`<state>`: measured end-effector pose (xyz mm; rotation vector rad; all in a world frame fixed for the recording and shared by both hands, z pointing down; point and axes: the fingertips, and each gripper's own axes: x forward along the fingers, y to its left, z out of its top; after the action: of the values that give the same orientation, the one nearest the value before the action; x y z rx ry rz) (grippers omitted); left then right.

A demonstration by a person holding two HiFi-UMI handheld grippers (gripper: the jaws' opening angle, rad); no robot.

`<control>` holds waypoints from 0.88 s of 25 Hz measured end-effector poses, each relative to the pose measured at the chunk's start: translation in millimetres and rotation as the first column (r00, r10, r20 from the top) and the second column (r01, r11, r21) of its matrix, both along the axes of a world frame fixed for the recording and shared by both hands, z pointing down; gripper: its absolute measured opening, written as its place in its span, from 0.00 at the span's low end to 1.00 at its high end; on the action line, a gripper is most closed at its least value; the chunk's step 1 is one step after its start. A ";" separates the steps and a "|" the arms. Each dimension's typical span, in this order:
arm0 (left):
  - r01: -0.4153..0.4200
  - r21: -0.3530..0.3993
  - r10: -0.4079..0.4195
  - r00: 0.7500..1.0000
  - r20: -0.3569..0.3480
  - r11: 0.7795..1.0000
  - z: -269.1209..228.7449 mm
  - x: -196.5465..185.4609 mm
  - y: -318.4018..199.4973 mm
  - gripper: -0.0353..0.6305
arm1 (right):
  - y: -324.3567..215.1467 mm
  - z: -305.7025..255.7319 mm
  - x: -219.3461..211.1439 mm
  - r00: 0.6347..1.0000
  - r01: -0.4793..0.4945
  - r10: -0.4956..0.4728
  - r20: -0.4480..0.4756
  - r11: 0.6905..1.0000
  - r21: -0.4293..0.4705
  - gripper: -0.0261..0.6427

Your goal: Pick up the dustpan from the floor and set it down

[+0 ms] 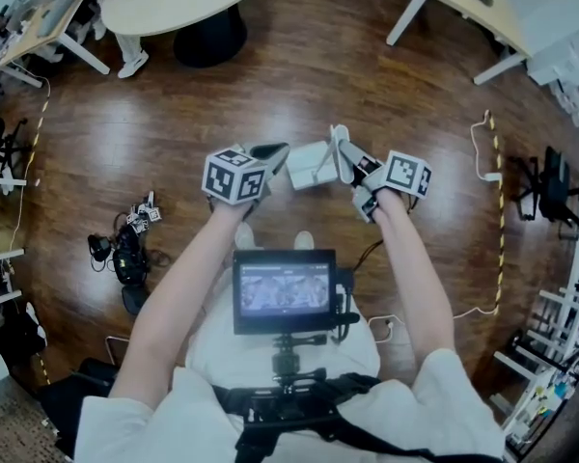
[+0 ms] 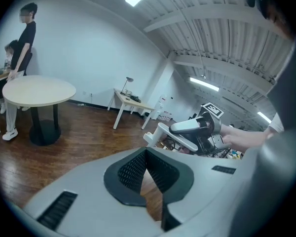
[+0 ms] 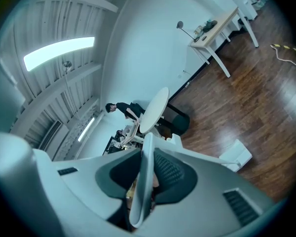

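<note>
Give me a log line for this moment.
dustpan: held clear of floor | right gripper: shut on dustpan | left gripper: shut, empty | set-down: not yet done

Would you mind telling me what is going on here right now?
A person stands on a wooden floor with a gripper in each hand. The right gripper is clamped on a thin white part of the dustpan and holds it up in the air in front of the person, off the floor. The left gripper is just beside it, with its jaws together and nothing between them. The dustpan is not yet set down.
</note>
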<state>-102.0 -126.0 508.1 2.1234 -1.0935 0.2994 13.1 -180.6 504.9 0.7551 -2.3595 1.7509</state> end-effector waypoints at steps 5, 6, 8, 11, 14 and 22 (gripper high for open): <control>-0.011 0.018 0.011 1.000 -0.002 1.000 -7.3 -5.7 -8.3 0.04 | -7.5 -18.8 -1.4 1.000 0.000 0.000 -0.008 1.000 0.016 0.19; -0.012 0.021 0.012 1.000 -0.003 1.000 -7.5 -8.3 -9.0 0.04 | -8.0 -22.2 -4.5 1.000 0.003 -0.003 -0.001 1.000 0.018 0.19; -0.018 0.029 0.018 1.000 -0.003 0.999 -8.4 -10.5 -9.9 0.04 | -7.7 -28.9 -8.4 1.000 0.007 -0.007 0.007 1.000 0.030 0.19; -0.042 0.046 0.042 0.999 -0.003 0.998 -11.8 -4.5 -11.9 0.04 | -7.7 -33.3 4.2 0.999 -0.008 0.011 -0.050 0.998 0.062 0.19; -0.051 0.046 0.051 0.999 0.004 0.998 -16.7 -13.3 -15.0 0.04 | -8.9 -34.5 -4.4 0.996 -0.013 0.018 -0.082 0.998 0.066 0.19; -0.091 0.040 0.090 0.996 0.010 0.995 -27.8 13.1 -11.0 0.04 | 1.8 -57.8 -2.8 1.000 -0.012 0.012 0.001 0.997 0.081 0.19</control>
<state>-88.9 -137.0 480.3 2.2133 -1.0173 0.3309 10.4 -178.8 447.1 0.7811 -2.4439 1.6688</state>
